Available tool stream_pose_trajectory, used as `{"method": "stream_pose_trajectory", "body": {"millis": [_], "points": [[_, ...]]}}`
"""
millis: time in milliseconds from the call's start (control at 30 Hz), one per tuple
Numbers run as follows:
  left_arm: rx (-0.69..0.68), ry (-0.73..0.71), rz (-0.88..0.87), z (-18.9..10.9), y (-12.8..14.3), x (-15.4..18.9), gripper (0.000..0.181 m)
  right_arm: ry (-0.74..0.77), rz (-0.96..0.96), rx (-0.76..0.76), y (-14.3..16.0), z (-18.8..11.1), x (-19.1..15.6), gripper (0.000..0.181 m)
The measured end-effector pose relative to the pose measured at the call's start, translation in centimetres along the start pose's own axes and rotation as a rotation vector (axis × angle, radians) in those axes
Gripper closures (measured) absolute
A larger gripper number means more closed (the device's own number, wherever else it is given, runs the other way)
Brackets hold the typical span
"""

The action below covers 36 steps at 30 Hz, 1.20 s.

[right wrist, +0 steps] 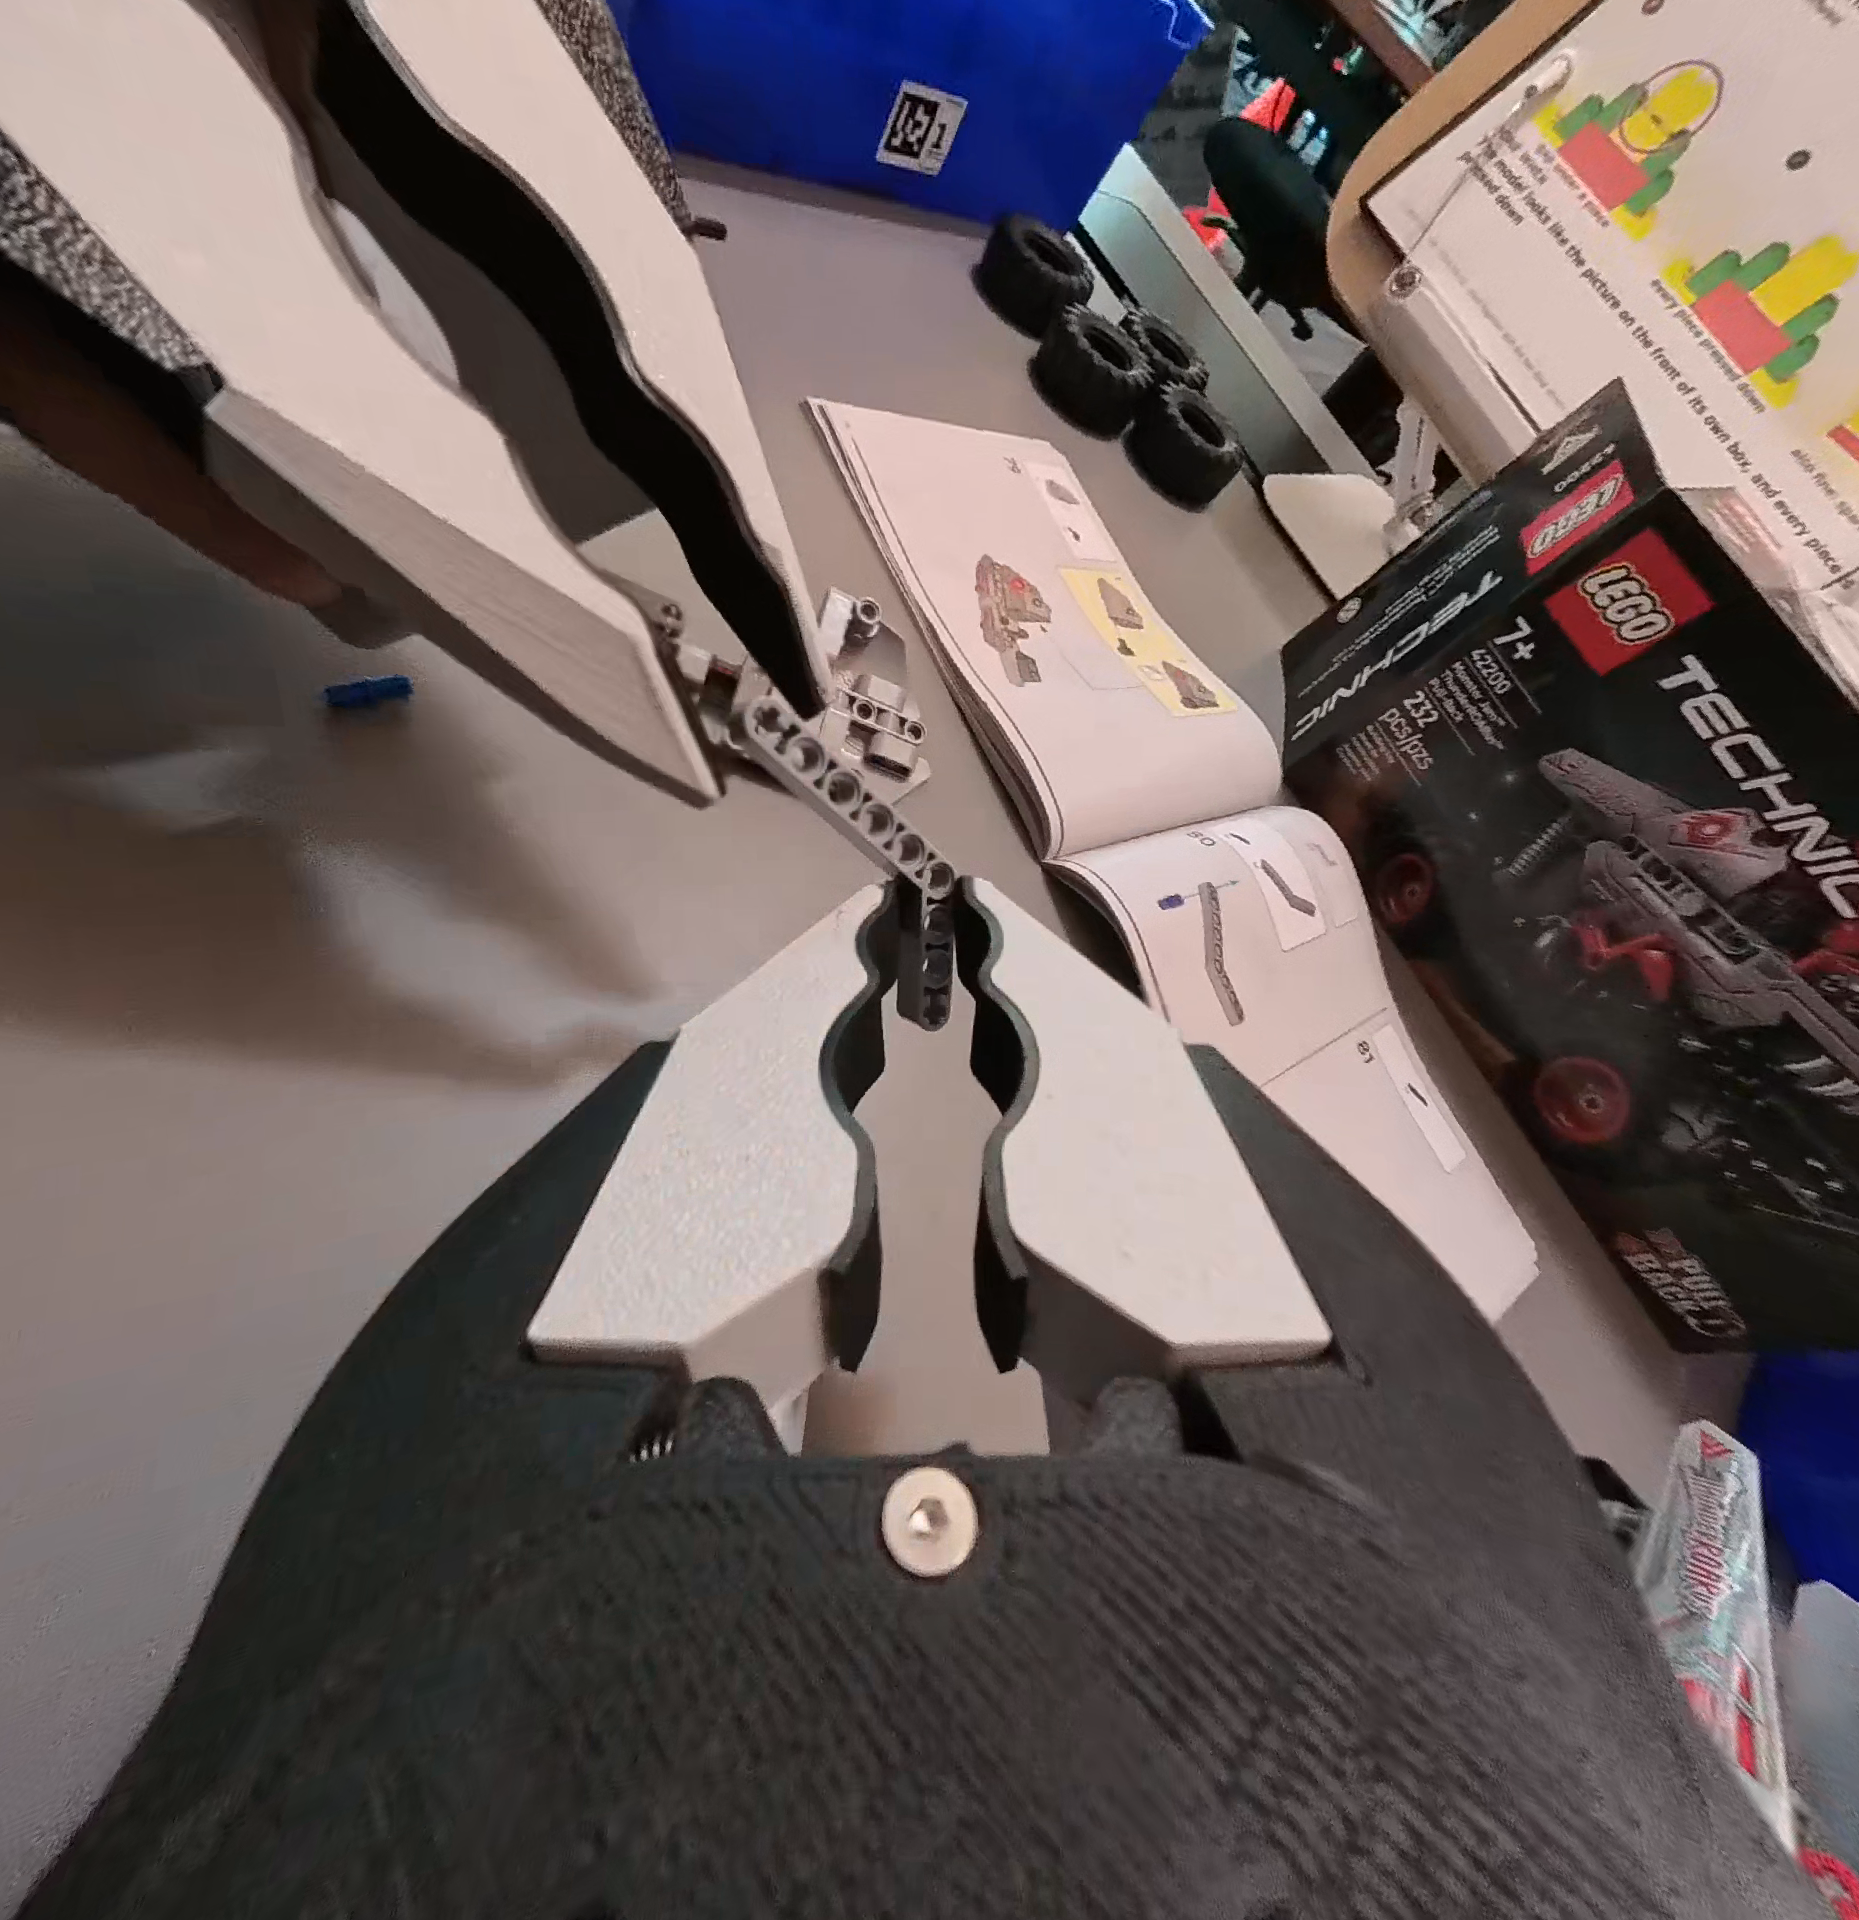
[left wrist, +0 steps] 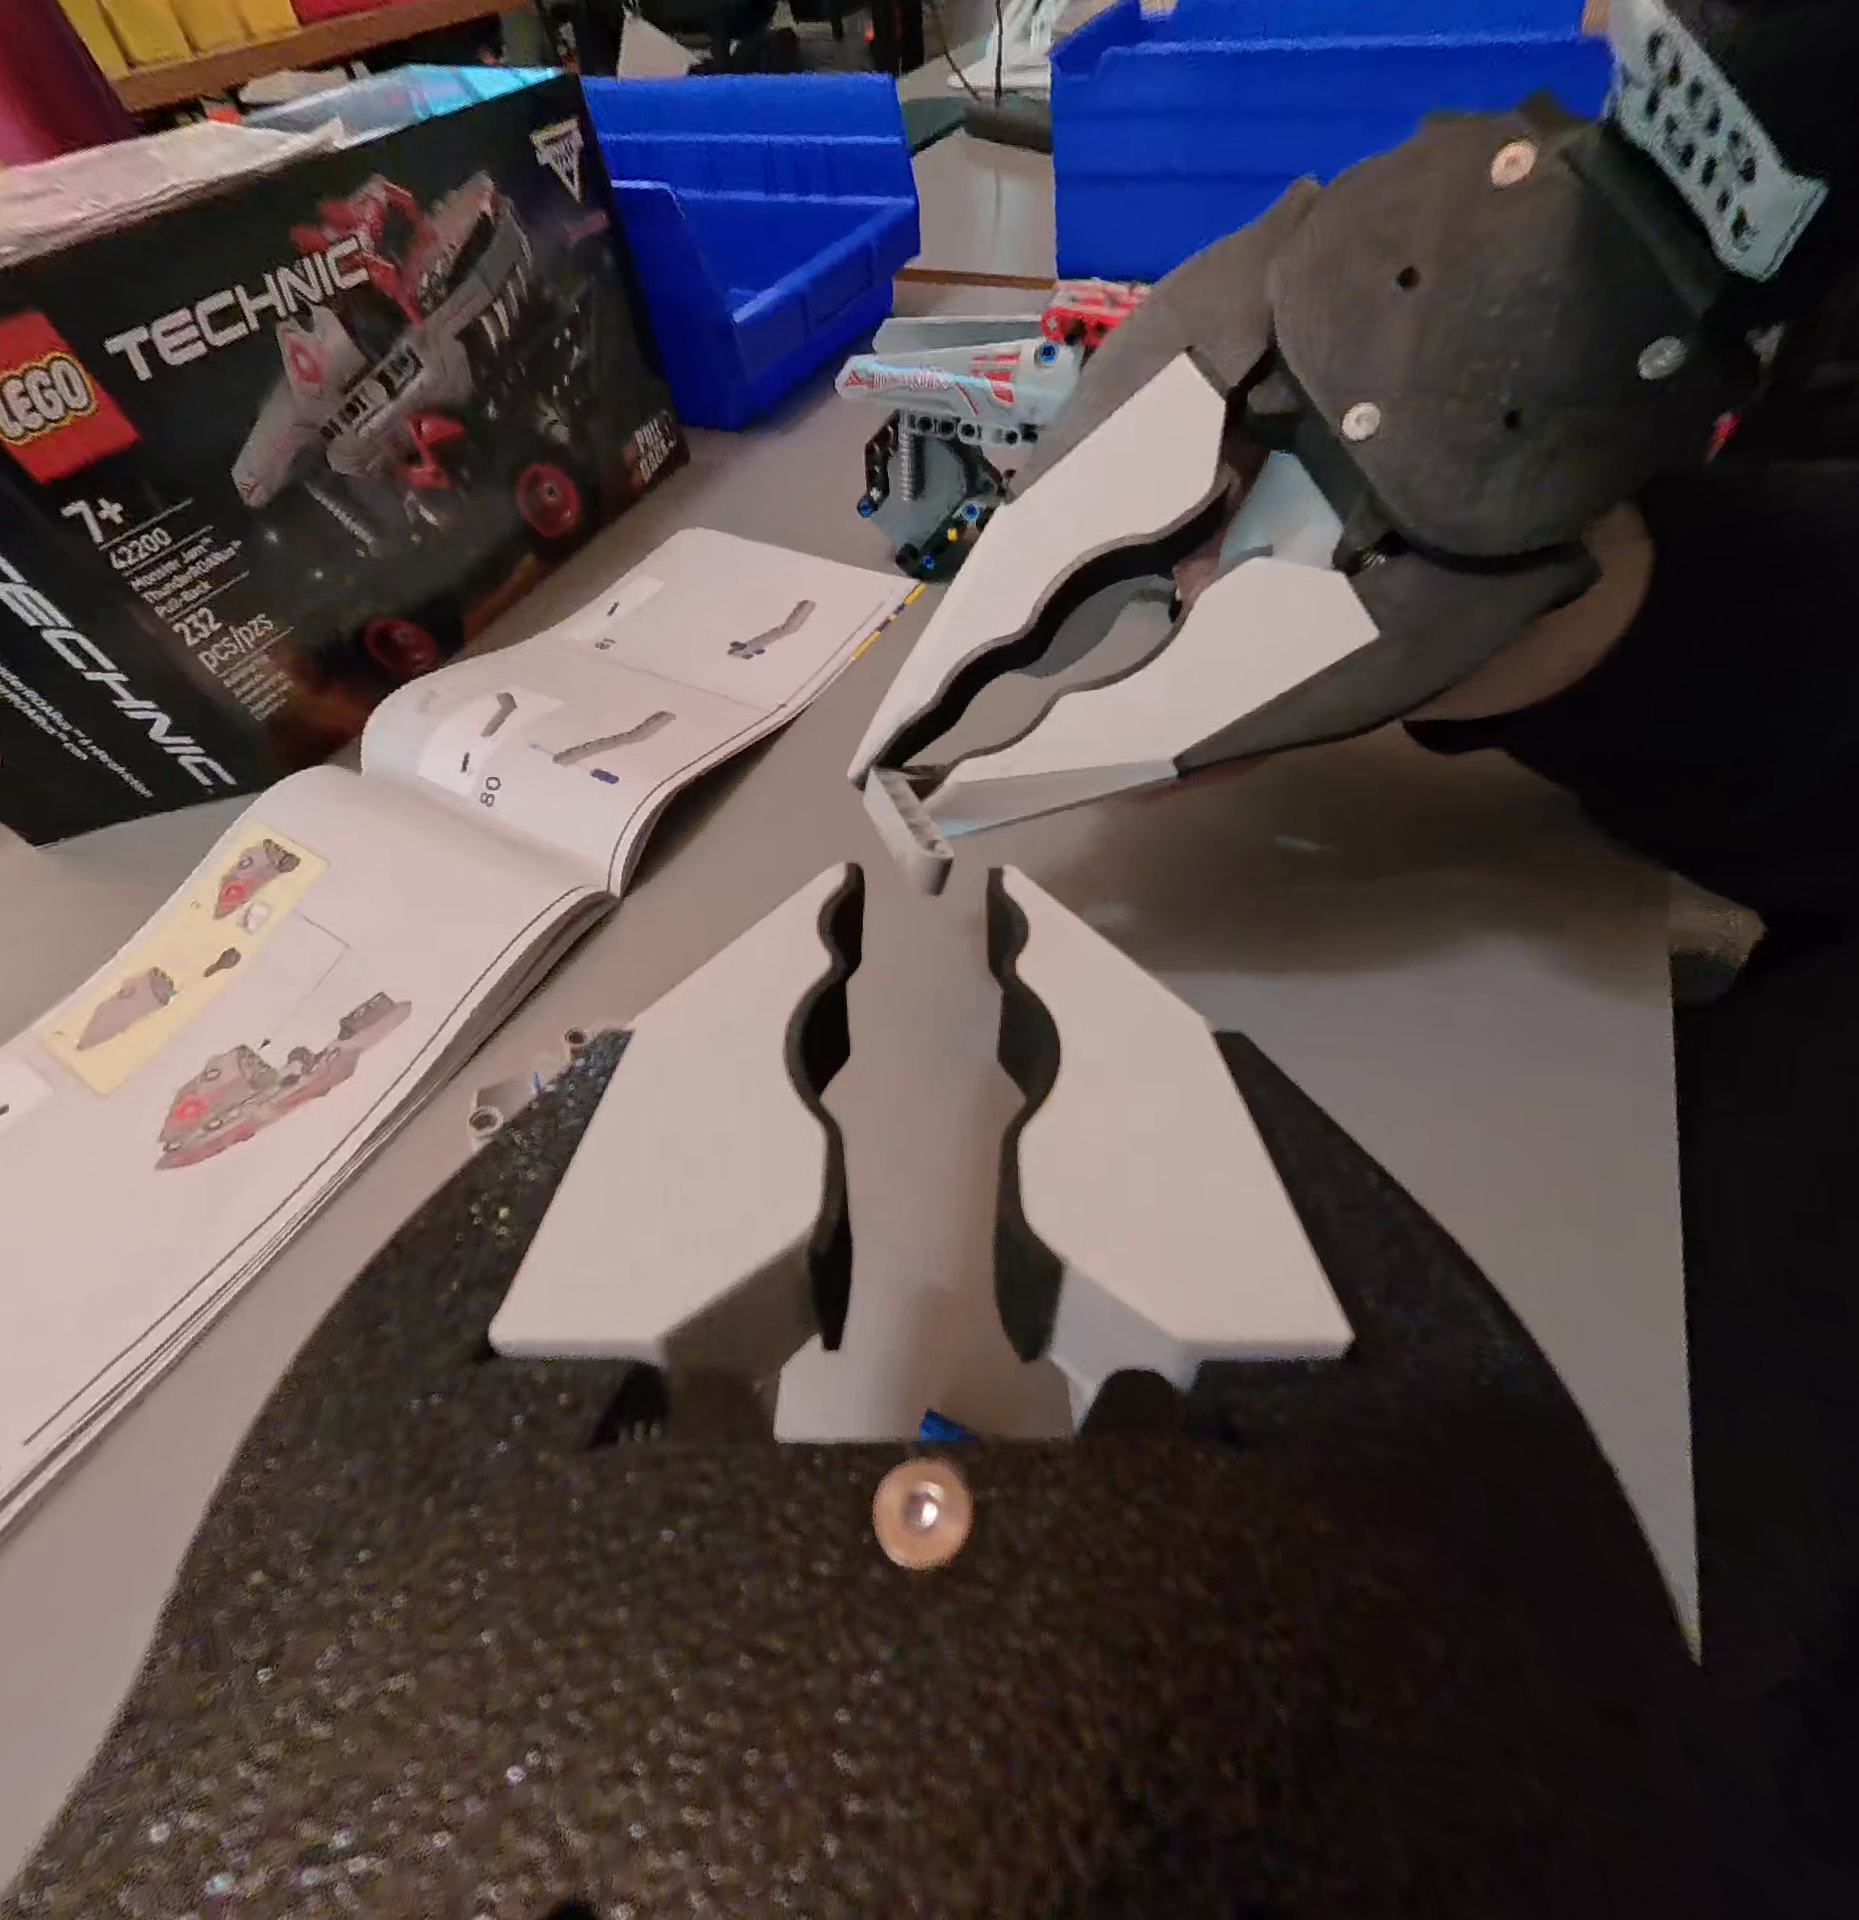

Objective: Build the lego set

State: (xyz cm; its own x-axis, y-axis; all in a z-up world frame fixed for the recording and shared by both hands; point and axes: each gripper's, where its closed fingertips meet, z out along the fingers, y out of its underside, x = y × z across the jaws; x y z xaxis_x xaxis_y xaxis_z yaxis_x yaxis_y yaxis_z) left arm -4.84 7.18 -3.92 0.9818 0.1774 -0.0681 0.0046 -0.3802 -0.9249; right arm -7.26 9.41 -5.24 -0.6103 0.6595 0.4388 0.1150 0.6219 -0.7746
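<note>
Two grippers meet at frame centre: the right gripper (right wrist: 925, 914) clenches one grey holed beam (right wrist: 852, 800), while the left gripper (left wrist: 925, 883) stands released just beside its tip. Four black tyres (right wrist: 1112, 358) sit upper centre, one open instruction booklet (right wrist: 1091, 665) and one set box (right wrist: 1590, 914) at right; two blue bins (left wrist: 769, 260), upper frame, show no contents.

On your tabletop (left wrist: 1164, 935) the open manual (left wrist: 489, 852) lies left of your left hand-held gripper (left wrist: 925, 894), with the set's box (left wrist: 312, 436) behind it. Bins (left wrist: 769, 239) stand behind the partly built model (left wrist: 956, 416). Beyond the manual, the wheels (right wrist: 1122, 353) cluster, and loose parts (right wrist: 873, 707) lie beside its edge.
</note>
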Motion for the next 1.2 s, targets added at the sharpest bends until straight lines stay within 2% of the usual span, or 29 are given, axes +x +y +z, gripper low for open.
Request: {"method": "stream_pose_trajectory", "body": {"millis": [133, 267, 567, 867, 1000, 1200], "points": [[0.005, -0.029, 0.049, 0.0, -0.1, -0.1, 0.173, 0.030, -0.021, -0.008, -0.1, 0.1, 0.1, 0.173], [-0.022, -0.070, 0.085, -0.1, 0.3, -0.8, 0.176, 0.037, -0.045, -0.021, 0.0, 0.3, -0.2, 0.173], [0.017, 0.008, 0.023, -0.4, 1.1, -1.3, 0.176, -0.083, 0.098, 0.104, -0.7, -0.3, -0.6, 0.174], [-0.054, -0.051, 0.125, -0.5, 1.9, -1.7, 0.172, -0.093, 0.166, 0.093, -0.4, 0.4, -1.1, 0.174], [-0.066, -0.028, 0.157, -0.5, 2.0, -1.4, 0.177, -0.088, 0.127, 0.081, -0.5, 0.7, -1.5, 0.175], [-0.019, 0.065, 0.197, -1.1, 1.8, -0.8, 0.177, -0.181, 0.098, 0.141, -0.9, 0.1, -2.4, 0.172]]}}
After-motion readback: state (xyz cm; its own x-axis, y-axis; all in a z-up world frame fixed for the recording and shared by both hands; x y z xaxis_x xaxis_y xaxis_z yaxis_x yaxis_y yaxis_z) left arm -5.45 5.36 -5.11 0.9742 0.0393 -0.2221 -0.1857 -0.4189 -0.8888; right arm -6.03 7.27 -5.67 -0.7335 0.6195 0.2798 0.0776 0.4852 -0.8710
